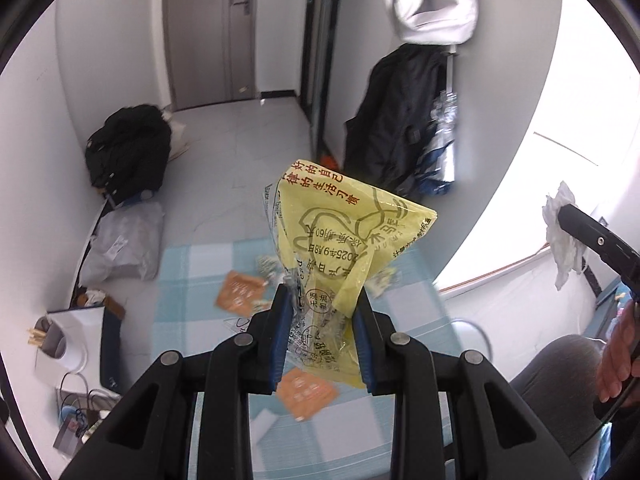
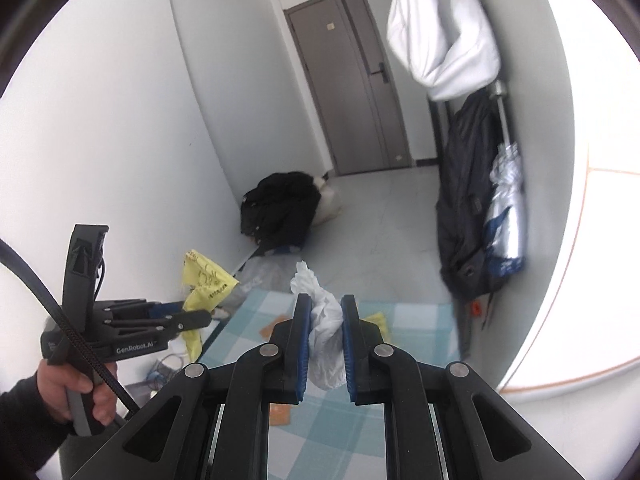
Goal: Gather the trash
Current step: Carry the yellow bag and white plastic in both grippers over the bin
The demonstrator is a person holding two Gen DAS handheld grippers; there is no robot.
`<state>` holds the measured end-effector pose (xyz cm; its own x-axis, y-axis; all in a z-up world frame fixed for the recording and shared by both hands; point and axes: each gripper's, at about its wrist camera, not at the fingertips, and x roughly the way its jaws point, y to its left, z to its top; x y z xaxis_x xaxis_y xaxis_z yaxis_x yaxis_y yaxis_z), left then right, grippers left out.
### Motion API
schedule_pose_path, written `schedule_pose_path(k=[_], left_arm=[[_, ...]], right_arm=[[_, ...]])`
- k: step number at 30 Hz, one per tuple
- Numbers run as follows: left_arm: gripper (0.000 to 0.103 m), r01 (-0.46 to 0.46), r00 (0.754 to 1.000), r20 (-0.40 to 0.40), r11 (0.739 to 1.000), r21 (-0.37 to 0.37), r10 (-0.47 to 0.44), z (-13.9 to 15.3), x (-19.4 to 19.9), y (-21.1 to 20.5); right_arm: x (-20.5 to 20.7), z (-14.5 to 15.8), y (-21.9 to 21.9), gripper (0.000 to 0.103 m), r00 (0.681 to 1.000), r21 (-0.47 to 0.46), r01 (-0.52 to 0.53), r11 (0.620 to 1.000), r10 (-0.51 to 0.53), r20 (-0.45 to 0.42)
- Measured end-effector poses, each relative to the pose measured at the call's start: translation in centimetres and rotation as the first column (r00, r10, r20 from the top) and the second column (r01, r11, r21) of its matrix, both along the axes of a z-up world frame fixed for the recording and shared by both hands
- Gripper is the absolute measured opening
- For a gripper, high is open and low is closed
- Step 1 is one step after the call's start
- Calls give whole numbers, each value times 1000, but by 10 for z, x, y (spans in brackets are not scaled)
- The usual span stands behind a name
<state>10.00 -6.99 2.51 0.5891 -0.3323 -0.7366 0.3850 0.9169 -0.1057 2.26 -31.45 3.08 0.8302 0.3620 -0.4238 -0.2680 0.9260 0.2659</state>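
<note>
Blue pads of my left tool [image 1: 322, 330] clamp a yellow printed wrapper [image 1: 340, 240], which stands up from the jaws toward twelve o'clock in the left wrist view. Below it lies a blue-and-white checked tabletop [image 1: 192, 276] with two orange packets: one [image 1: 239, 293] at nine o'clock of the pads, another [image 1: 306, 394] just under them. A small white roll [image 1: 264, 426] lies at seven o'clock.

My right tool [image 2: 325, 344] is clamped on a crumpled white tissue [image 2: 324, 320] that bulges out toward twelve o'clock. In that view my left hand [image 2: 80, 392] sits at eight o'clock, gripping its handle. A black bag [image 2: 280, 208] rests on the floor at eleven o'clock, a dark jacket [image 2: 466, 208] hangs at two o'clock.
</note>
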Motion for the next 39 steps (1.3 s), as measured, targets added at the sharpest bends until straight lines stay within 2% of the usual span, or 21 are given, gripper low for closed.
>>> schedule_pose_path(k=[5, 9, 15, 18, 22, 29, 31, 34, 37, 39], left_arm=[[24, 90, 996, 27, 994, -63, -88, 15, -7, -47], [24, 150, 989, 11, 984, -97, -150, 15, -5, -85], [24, 246, 967, -35, 962, -119, -252, -5, -3, -145], [24, 292, 949, -83, 947, -132, -304, -21, 1, -171], [24, 306, 931, -158, 941, -148, -328, -51, 6, -192], [24, 326, 891, -291, 938, -120, -347, -106, 14, -231], [24, 341, 874, -332, 935, -99, -355, -123, 16, -244], [24, 372, 839, -401, 926, -72, -368, -151, 14, -264], [24, 383, 805, -466, 921, -67, -368, -174, 11, -282], [24, 397, 788, -500, 917, -36, -360, -191, 8, -294]], right_arm=[[-12, 17, -48, 14, 998, 4, 68, 998, -68, 18], [-19, 24, -90, 14, 986, -49, 164, 985, -164, 16], [-33, -2, -154, 14, 952, -61, 301, 952, -303, -45], [-36, -33, -182, 14, 921, -46, 365, 930, -368, -127], [-36, -77, -216, 14, 875, 57, 423, 905, -391, -286], [-21, -149, -236, 14, 815, 57, 459, 886, -395, -424], [-17, -169, -241, 14, 796, 67, 473, 879, -393, -460], [-10, -208, -248, 14, 748, 74, 494, 866, -380, -544], [0, -241, -252, 14, 719, 66, 491, 868, -362, -593], [9, -265, -254, 14, 691, 68, 498, 864, -348, -633]])
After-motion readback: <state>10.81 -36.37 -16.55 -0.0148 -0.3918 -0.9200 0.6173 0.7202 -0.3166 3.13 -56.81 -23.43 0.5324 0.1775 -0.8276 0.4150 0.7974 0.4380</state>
